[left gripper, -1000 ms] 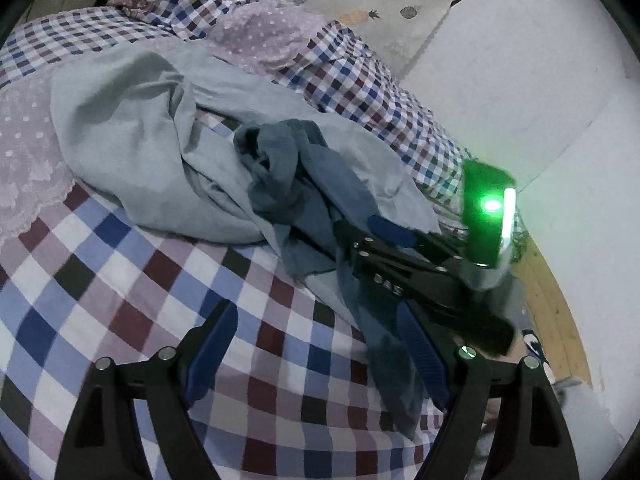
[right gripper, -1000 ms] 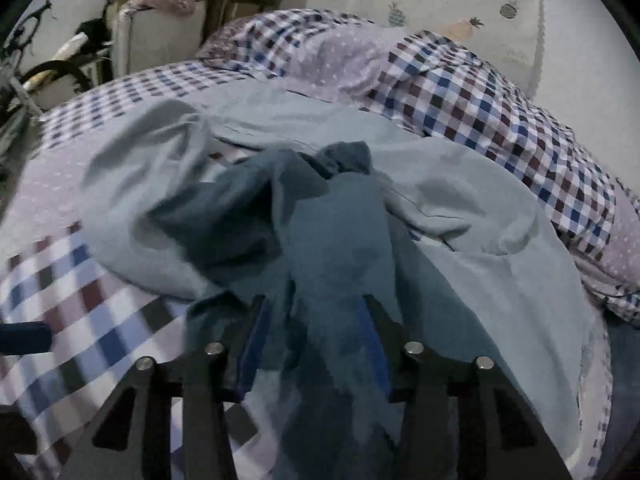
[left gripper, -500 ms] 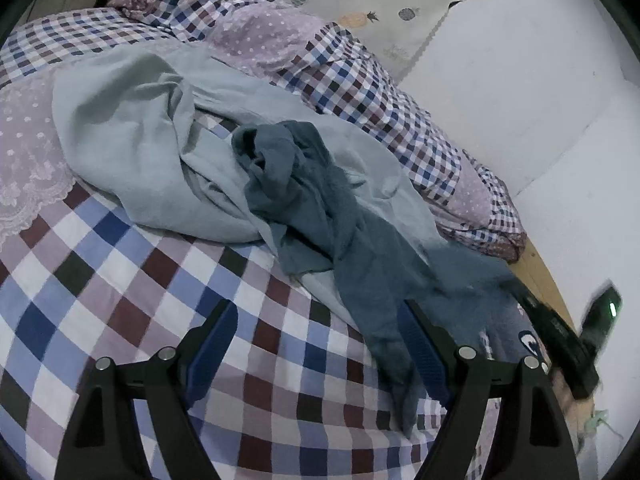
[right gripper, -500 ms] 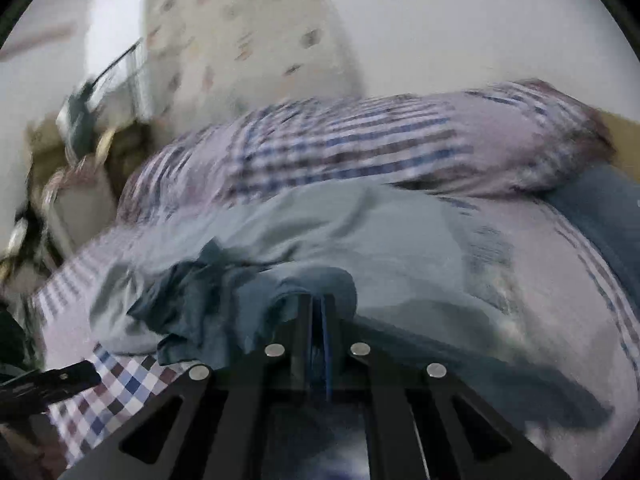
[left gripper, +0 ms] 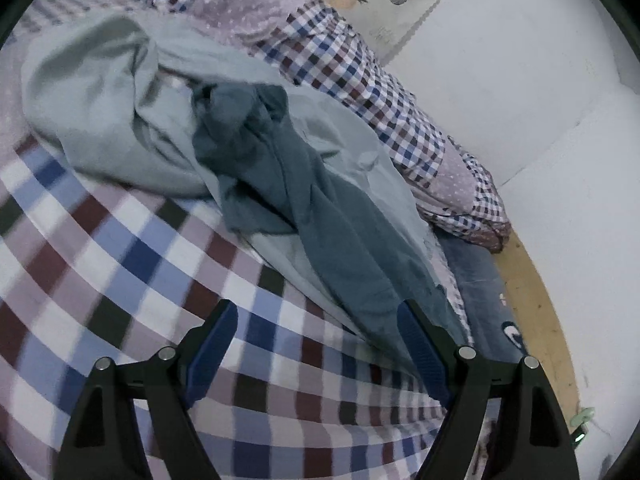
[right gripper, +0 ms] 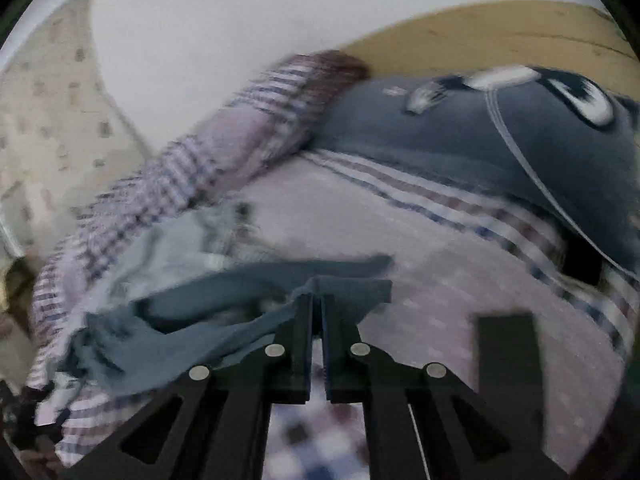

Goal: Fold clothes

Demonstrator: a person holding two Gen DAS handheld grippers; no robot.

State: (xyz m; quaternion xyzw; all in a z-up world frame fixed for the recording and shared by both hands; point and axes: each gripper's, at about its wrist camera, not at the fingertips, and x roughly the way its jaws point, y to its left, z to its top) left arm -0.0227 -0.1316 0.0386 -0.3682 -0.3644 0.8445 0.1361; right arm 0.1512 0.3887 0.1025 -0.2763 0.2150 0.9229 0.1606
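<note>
Right gripper (right gripper: 317,304) — fingers pressed together on an edge of the dark teal garment (right gripper: 224,320), cloth bunched at the tips and trailing off to the left. The pinch at one edge looks meant to draw the piece out long so it can be laid flat; the right view is blurred.

Left gripper (left gripper: 316,340) — fingers spread wide, nothing between them, low over the checked bedspread (left gripper: 120,264), the dark garment's near end lying just beside its right finger. Likely placed to take a second hold.

The garment runs as a drawn-out strip, its far end draped on a crumpled pale grey-green garment (left gripper: 96,96). Neither is folded. A checked quilt (left gripper: 360,80) is heaped along the far right by the wall.
</note>
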